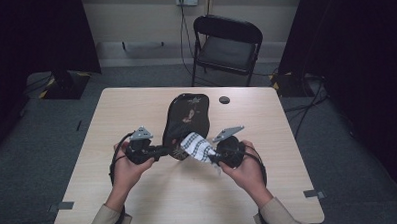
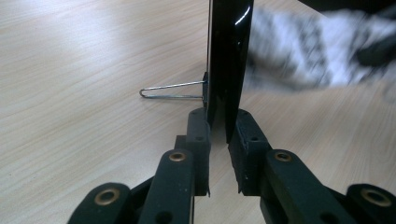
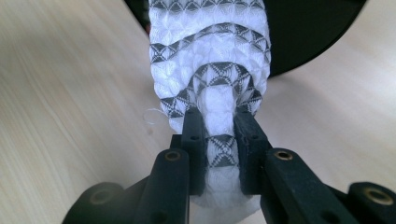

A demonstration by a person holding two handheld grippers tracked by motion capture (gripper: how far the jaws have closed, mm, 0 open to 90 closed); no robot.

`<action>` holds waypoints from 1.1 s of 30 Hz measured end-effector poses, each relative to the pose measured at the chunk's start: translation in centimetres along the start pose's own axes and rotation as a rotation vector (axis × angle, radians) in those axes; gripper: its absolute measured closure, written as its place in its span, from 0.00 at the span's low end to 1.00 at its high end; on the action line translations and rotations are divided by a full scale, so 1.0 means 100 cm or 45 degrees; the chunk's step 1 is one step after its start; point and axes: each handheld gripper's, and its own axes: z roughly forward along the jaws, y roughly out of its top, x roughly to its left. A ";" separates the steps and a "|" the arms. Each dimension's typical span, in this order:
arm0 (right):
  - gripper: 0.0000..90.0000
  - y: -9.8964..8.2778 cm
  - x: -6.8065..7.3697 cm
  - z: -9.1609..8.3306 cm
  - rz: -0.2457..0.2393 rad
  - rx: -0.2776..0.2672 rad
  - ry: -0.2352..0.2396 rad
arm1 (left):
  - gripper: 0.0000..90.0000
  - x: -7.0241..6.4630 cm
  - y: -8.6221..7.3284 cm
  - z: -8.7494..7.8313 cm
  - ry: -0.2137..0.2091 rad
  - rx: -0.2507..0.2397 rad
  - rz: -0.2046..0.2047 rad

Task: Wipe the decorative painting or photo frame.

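Note:
A glossy black oblong tray [image 1: 187,117] with a flower pattern is tilted up over the middle of the table. My left gripper [image 1: 164,152] is shut on its near left rim. The left gripper view has the tray [image 2: 229,46] edge-on between the pads of that gripper [image 2: 223,125], and a thin wire loop [image 2: 170,91] sticks out from its side. My right gripper [image 1: 211,159] is shut on a white cloth [image 1: 197,146] with black patterned bands, which lies against the tray's near edge. In the right gripper view the cloth [image 3: 210,56] bunches between the closed gripper [image 3: 219,125], with the tray [image 3: 308,32] behind.
The pale wooden table [image 1: 136,104] carries a small black round cap [image 1: 224,99] near its far edge. A black folding chair [image 1: 226,43] stands beyond the table, with cables on the floor to the right.

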 end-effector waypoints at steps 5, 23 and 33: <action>0.86 0.026 -0.003 -0.032 -0.033 -0.082 -0.035 | 0.87 0.000 0.000 0.000 0.001 -0.002 -0.002; 0.86 0.086 0.014 -0.048 -0.099 -0.207 -0.071 | 0.87 0.000 0.000 0.001 -0.007 -0.009 0.003; 0.85 0.077 0.017 -0.034 -0.102 -0.173 -0.036 | 0.87 0.001 0.000 0.001 -0.008 -0.006 0.004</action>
